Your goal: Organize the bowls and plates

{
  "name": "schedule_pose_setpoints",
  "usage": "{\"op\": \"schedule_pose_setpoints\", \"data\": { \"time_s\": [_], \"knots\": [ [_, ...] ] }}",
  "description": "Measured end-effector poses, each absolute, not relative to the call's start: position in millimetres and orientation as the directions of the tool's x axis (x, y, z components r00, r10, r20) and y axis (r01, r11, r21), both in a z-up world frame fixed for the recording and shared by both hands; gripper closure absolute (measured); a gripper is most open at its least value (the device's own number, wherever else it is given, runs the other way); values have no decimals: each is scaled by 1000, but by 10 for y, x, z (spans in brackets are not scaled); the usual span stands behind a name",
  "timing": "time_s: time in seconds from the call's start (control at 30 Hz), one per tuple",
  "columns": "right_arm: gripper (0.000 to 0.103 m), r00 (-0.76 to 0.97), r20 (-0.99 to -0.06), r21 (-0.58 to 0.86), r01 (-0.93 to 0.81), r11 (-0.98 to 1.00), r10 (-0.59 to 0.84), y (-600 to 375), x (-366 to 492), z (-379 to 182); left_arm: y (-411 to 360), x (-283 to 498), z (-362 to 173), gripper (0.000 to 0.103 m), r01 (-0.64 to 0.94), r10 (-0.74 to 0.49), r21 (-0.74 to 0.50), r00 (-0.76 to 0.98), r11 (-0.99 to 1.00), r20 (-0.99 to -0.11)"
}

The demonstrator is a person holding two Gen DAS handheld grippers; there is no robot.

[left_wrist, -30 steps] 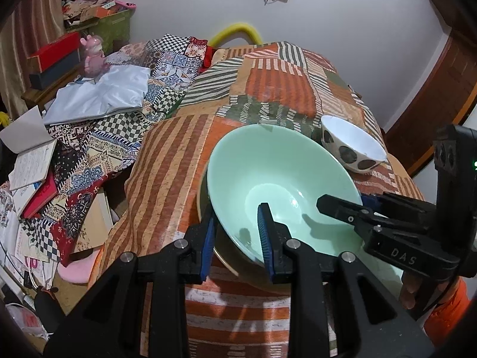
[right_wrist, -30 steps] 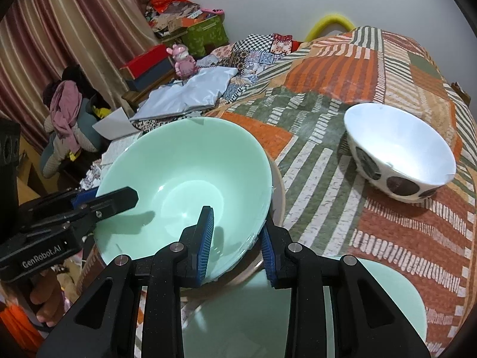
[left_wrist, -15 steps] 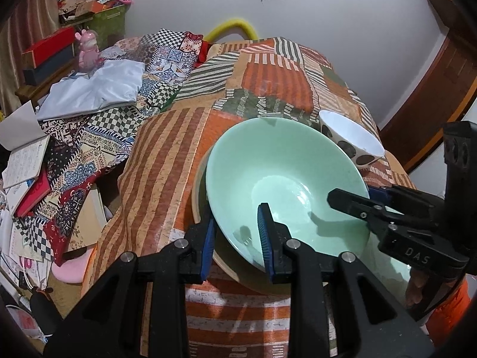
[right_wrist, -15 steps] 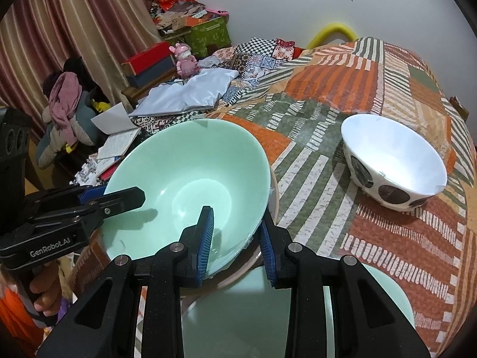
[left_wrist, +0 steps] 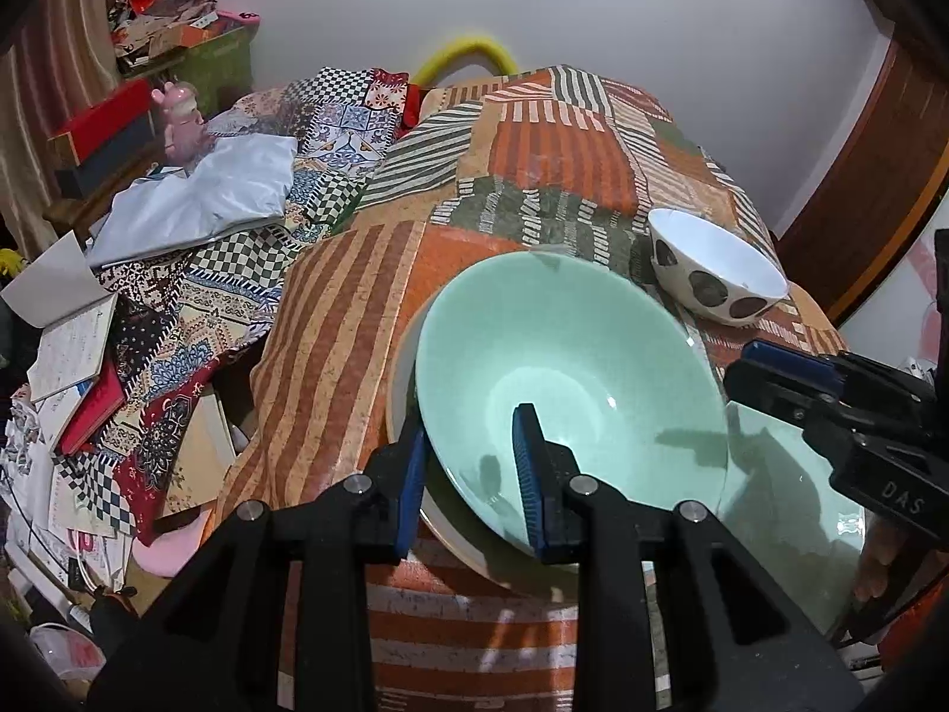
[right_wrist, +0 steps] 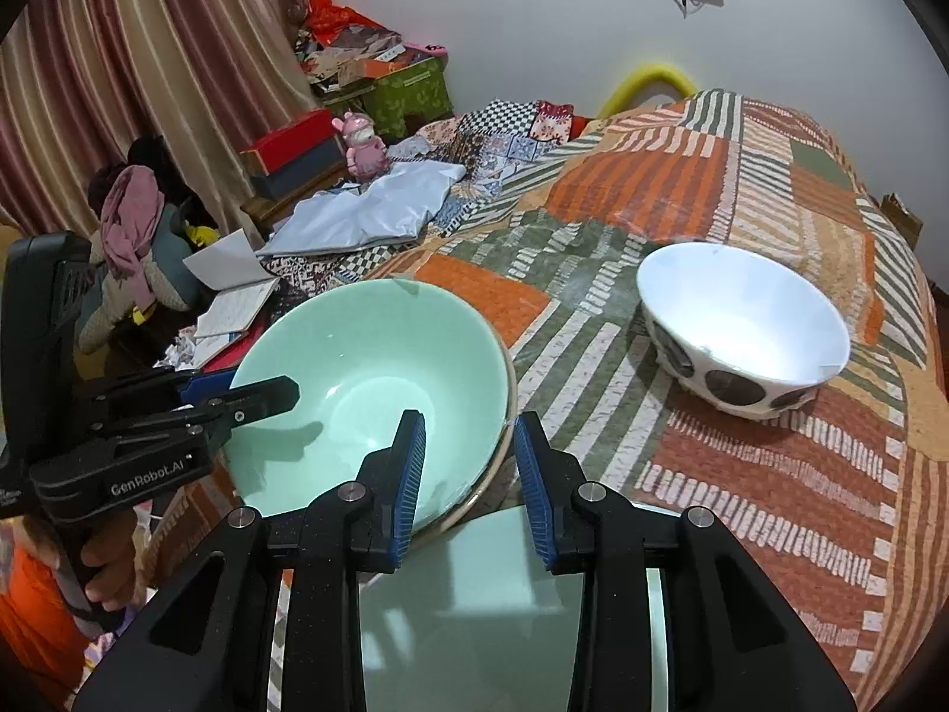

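1. The mint-green bowl (left_wrist: 569, 380) sat on a cream plate (left_wrist: 403, 380) at the near end of the patchwork-covered table (left_wrist: 551, 160), mouth facing up and tipped a little toward the left gripper's side; being round, it had no long axis.
2. The bowl held nothing; only the shadows of the gripper fingers lay across its inner wall.
3. The left gripper (left_wrist: 471, 474) was clenched on the bowl's near rim, one blue pad inside the wall and the other outside.
4. The right gripper (right_wrist: 471, 474) was just letting go: its jaws were opening, with the bowl's rim (right_wrist: 504, 391) and the plate's edge between them and a small gap showing at the outer pad.
5. A flat green plate (right_wrist: 474, 605) lay just beside the cream plate, under the right gripper, with nothing on it.
6. A white bowl with dark spots (right_wrist: 741, 326) stood upright and empty farther along the table, apart from the green bowl.
7. Beyond the table's left edge lay an open notebook (left_wrist: 71, 326) and a folded pale blue cloth (left_wrist: 207, 202).
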State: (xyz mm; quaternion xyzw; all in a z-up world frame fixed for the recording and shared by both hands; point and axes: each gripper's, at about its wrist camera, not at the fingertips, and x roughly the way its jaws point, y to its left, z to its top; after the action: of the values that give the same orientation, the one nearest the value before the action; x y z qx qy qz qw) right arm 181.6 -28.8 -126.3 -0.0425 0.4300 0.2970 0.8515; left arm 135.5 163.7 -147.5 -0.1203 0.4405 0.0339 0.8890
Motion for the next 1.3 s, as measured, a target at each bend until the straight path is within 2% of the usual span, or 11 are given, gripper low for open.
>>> {"op": "schedule_pose_setpoints", "data": {
  "time_s": [0.4, 0.6, 0.73, 0.97, 1.1, 1.3],
  "knots": [
    [73, 507, -737, 165, -506, 846, 447, -595, 1853, -1138, 1589, 1387, -1244, 76, -193, 22, -120, 604, 974, -796],
    [73, 541, -729, 145, -478, 867, 420, -815, 1868, -1092, 1481, 1343, -1000, 76, -179, 47, -96, 657, 979, -753],
    [73, 561, -725, 138, -451, 882, 400, -978, 1896, -1052, 1241, 1413, -847, 68, -110, 14, -83, 682, 991, -731],
    [72, 597, -712, 120, -414, 902, 369, -1239, 1965, -958, 744, 1750, -786, 64, 4, -58, -76, 682, 997, -729],
    [65, 617, -704, 112, -392, 913, 351, -1368, 2037, -937, 527, 1937, -787, 53, 49, -92, -80, 676, 996, -731],
    [63, 626, -706, 106, -368, 924, 331, -1534, 2224, -959, 366, 2296, -840, 49, 69, -101, -73, 648, 995, -755]
  ]
}}
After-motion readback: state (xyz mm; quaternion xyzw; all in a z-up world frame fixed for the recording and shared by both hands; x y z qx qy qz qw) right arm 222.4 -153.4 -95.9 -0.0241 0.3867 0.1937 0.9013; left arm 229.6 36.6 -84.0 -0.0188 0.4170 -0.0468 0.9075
